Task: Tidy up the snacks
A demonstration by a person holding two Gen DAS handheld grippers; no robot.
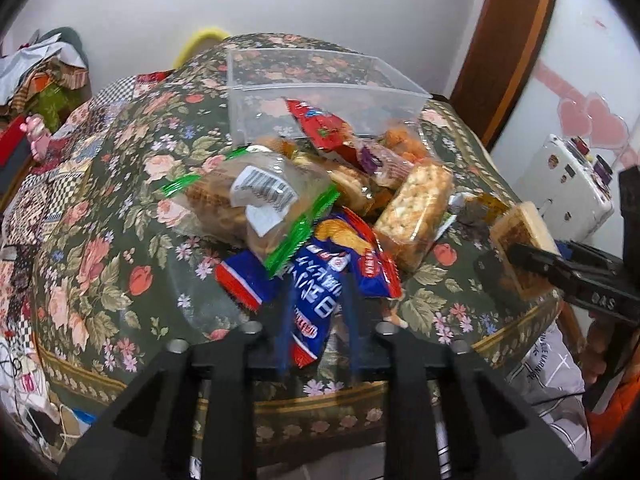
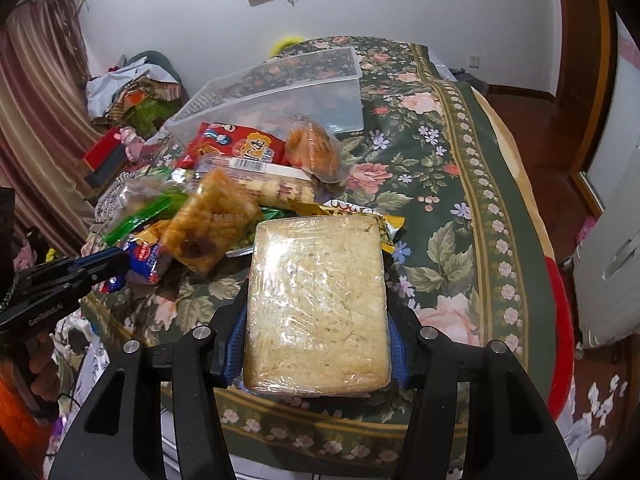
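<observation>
Snacks (image 1: 320, 184) lie piled just in front of the empty clear plastic bin (image 1: 320, 92), so nearly all sorting remains. Right claw (image 2: 316, 336) clenches a wrapped rice-cracker block (image 2: 318, 304); left claw (image 1: 316, 320) pinches a blue snack packet (image 1: 316, 292), both nearer than the bin.

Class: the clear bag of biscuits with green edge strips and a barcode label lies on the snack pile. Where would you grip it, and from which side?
Grip the clear biscuit bag with green edge strips by its flat sealed green strip at the near right end, coming from the near side. That thin seam juts free of the pile, while the bulging body looks too wide and crushable.
</observation>
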